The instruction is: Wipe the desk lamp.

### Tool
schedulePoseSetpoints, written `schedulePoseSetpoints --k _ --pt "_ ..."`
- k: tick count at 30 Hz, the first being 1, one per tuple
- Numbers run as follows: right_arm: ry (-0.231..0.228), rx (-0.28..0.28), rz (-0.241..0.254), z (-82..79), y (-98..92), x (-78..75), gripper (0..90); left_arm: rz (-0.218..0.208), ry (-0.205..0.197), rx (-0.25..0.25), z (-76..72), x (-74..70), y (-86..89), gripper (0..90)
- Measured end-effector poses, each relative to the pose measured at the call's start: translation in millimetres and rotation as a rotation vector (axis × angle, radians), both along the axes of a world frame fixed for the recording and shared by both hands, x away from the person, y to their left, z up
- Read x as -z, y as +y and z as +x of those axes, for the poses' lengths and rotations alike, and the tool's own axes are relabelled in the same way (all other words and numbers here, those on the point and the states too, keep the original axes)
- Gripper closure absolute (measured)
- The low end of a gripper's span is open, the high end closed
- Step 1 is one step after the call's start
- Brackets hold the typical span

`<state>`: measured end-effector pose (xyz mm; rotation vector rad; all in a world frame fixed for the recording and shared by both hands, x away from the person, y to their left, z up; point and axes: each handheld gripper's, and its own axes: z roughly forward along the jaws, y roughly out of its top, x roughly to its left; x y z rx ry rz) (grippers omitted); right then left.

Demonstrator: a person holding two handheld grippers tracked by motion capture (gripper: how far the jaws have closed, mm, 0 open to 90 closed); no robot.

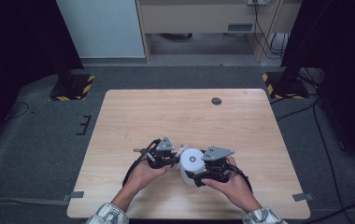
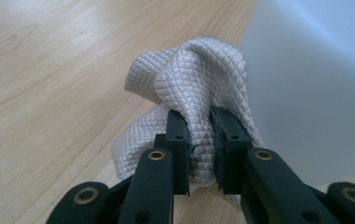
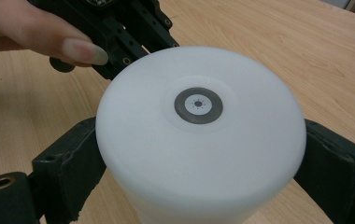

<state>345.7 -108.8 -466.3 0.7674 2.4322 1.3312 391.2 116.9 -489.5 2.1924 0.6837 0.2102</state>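
Pale wood-grain tabletop forms the work surface, near the person's edge. Left gripper — jaws pinched tight on a bunched grey quilted cloth, which presses against the side of a white matte cylindrical container. Right gripper — jaws spread wide, clamping that container from both flanks, upright on the table. Judgement: wiping appears under way; how much of the wall remains uncleaned cannot be determined.
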Motion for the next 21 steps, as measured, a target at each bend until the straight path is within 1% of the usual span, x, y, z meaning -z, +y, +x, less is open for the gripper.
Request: schedulePoseSetpoints --k 5,8,13,15,21 --pt "-0.002 0.000 -0.003 -0.2 0.2 -0.2 9.2 0.010 0.005 0.003 2.1 5.4 -1.7 77.7" --pt "0.000 -0.001 -0.001 -0.1 0.1 -0.1 9.2 0.030 0.008 0.011 2.2 9.2 -1.9 77.7" --pt "0.000 -0.001 -0.003 0.2 0.0 -0.2 9.2 0.028 0.005 0.007 -3.2 9.5 1.4 77.7" --pt "-0.001 0.001 -0.004 0.0 0.1 -0.2 9.2 0.020 -0.001 0.005 -7.8 7.7 4.0 77.8" --pt "-0.003 0.003 -0.006 -0.2 0.6 -0.1 9.2 -0.023 -0.007 0.005 -26.1 3.0 15.6 77.7"
